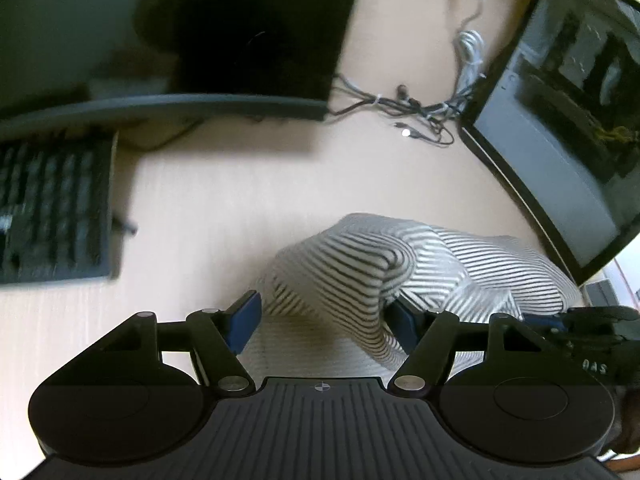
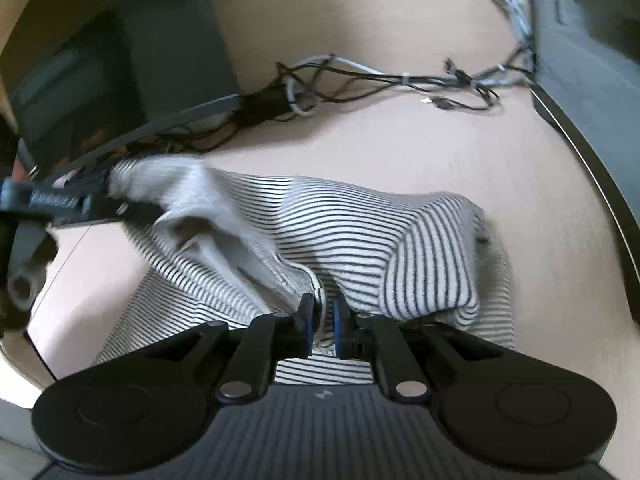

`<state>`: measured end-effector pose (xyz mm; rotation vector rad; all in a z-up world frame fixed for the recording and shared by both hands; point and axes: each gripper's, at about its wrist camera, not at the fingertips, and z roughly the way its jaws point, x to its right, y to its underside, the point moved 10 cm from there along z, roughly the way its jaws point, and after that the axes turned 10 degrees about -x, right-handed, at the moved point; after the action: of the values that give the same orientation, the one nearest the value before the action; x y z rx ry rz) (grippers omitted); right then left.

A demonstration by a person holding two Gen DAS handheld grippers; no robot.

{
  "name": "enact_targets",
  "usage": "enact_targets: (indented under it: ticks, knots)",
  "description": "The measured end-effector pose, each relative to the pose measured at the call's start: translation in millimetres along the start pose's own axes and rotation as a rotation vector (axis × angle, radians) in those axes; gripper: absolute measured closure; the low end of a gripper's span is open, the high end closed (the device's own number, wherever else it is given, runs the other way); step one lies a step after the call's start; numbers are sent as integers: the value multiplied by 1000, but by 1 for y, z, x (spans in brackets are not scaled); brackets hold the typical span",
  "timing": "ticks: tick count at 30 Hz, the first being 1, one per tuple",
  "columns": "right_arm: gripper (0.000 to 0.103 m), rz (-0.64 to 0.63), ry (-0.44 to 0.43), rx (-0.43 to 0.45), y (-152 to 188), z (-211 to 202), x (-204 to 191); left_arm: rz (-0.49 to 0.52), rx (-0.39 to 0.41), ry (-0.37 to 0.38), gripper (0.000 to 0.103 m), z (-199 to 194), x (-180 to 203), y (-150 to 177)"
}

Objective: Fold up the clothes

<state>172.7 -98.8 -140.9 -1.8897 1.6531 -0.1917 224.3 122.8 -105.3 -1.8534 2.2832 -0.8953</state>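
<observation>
A white garment with thin black stripes [image 1: 360, 272] lies bunched on a light wooden desk [image 1: 224, 200]. My left gripper [image 1: 324, 320] is open, its blue pads spread wide, with a fold of the garment draped between them and over the right pad. In the right wrist view the same garment [image 2: 352, 240] is lifted in folds. My right gripper [image 2: 323, 326] is shut on an edge of the garment. The left gripper [image 2: 60, 204] shows at the far left of the right wrist view, at the garment's other end.
A black keyboard [image 1: 52, 208] lies at the left. A dark monitor [image 1: 256, 40] stands behind it. A second monitor [image 1: 560, 128] stands at the right. Tangled cables [image 1: 416, 108] lie between them, also visible in the right wrist view [image 2: 384, 80].
</observation>
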Motion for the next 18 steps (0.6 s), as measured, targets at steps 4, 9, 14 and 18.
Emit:
enact_targets:
  ticks: [4, 9, 14, 18]
  knots:
    - [96, -2, 16, -4, 3, 1, 1, -34, 162, 62, 23, -43, 5, -31]
    - [96, -35, 46, -10, 1, -4, 0, 23, 232, 139, 19, -57, 38, -58]
    - [89, -40, 74, 99, -22, -46, 5, 107, -2, 125, 66, -5, 58, -13]
    - [44, 42, 154, 182, -45, -69, 38, 77, -104, 123, 64, 13, 54, 20]
